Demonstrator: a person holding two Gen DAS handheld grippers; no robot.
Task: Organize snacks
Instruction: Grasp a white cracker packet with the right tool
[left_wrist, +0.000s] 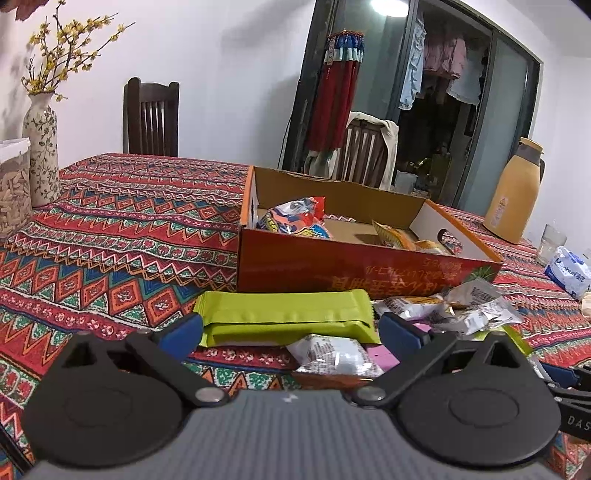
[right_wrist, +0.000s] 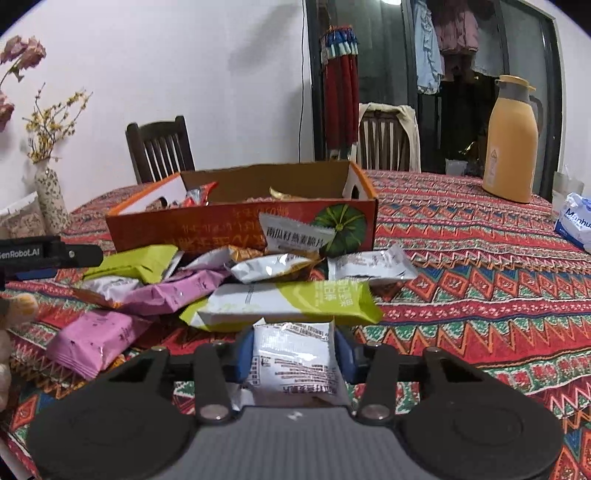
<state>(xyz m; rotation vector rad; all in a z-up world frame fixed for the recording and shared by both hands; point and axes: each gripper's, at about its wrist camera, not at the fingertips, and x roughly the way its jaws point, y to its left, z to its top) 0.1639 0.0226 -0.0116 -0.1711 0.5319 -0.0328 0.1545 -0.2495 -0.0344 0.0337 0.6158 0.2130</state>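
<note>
My right gripper (right_wrist: 293, 356) is shut on a small white snack packet (right_wrist: 295, 360), its blue pads pressed against both sides. Beyond it lies a pile of snacks: a long green-and-white bar (right_wrist: 284, 304), pink packets (right_wrist: 96, 338) and silver packets (right_wrist: 364, 266). An orange cardboard box (right_wrist: 240, 227) with a few snacks inside stands behind the pile. My left gripper (left_wrist: 290, 328) is open, its blue pads either side of a green packet (left_wrist: 286, 319) without pressing it. The same box (left_wrist: 332, 267) sits just past that packet.
A patterned cloth (left_wrist: 110, 240) covers the table. A flower vase (left_wrist: 40, 155) and a jar (left_wrist: 13, 188) stand at the left. A yellow thermos (right_wrist: 511, 142) and a tissue pack (right_wrist: 574, 221) are at the right. Wooden chairs (right_wrist: 160, 147) stand behind the table.
</note>
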